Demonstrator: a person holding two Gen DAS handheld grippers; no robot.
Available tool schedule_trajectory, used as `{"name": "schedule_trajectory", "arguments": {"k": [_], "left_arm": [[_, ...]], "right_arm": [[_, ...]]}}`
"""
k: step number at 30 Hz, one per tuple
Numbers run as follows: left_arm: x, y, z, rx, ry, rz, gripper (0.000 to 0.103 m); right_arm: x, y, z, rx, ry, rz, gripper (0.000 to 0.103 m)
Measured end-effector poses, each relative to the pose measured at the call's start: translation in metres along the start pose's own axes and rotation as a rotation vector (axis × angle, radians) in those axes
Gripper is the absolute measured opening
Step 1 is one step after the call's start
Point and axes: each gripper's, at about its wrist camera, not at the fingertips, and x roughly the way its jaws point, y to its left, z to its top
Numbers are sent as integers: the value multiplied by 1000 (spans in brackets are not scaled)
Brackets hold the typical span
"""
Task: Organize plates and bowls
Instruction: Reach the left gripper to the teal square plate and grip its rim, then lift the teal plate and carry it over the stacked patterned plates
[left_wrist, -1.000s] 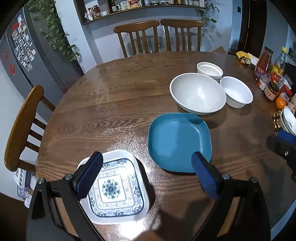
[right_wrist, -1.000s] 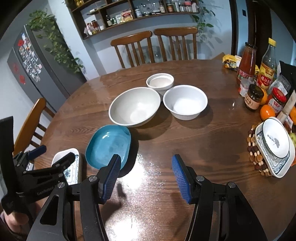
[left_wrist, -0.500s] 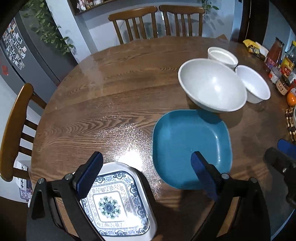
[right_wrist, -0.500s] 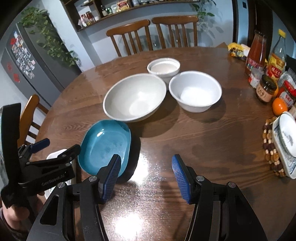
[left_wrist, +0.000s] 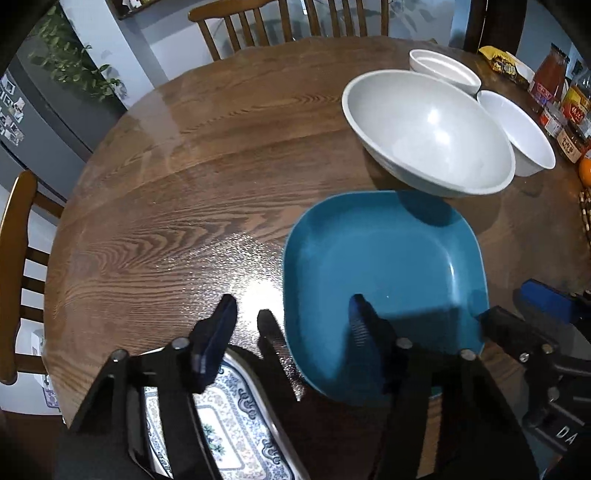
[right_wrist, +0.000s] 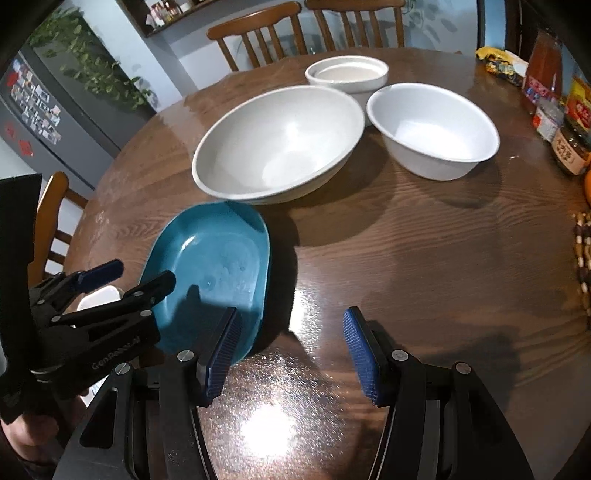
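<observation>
At the bottom of the left wrist view, the left gripper (left_wrist: 291, 325) spreads its fingers wide over the teal plate's (left_wrist: 384, 258) near left rim. Lower left lies a patterned plate (left_wrist: 236, 424). The right gripper (right_wrist: 291, 343), fingers wide, hovers above the wooden worktop (right_wrist: 424, 258). Beyond sit a large bowl (right_wrist: 280, 144), medium bowl (right_wrist: 432, 129) and small bowl (right_wrist: 347, 74).

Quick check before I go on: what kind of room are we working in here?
Most likely a home dining area or kitchen: a round wooden dining table with wooden chairs around it, a fridge covered in magnets and photos, and sauce bottles and jars at the table's edge.
</observation>
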Motion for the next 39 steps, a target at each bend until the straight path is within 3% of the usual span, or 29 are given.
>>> {"name": "schedule_trajectory", "arguments": {"k": [6, 9, 12, 14, 16, 22, 39], "left_arm": [[4, -4, 3, -1, 11, -8, 33], [8, -3, 4, 7, 21, -21, 21], [8, -5, 3, 10, 20, -25, 19], [8, -7, 0, 12, 20, -30, 12], [6, -9, -1, 18, 16, -28, 12], [-1, -11, -5, 9, 1, -32, 11], [-65, -15, -19, -1, -130, -26, 11]], "right_arm": [[10, 2, 1, -25, 22, 13, 57], [12, 3, 1, -37, 34, 26, 48], [15, 5, 0, -58, 49, 34, 34], [15, 7, 1, -64, 53, 38, 29], [15, 6, 0, -67, 55, 39, 21], [11, 4, -1, -51, 63, 42, 14], [-49, 21, -19, -115, -59, 22, 14]]}}
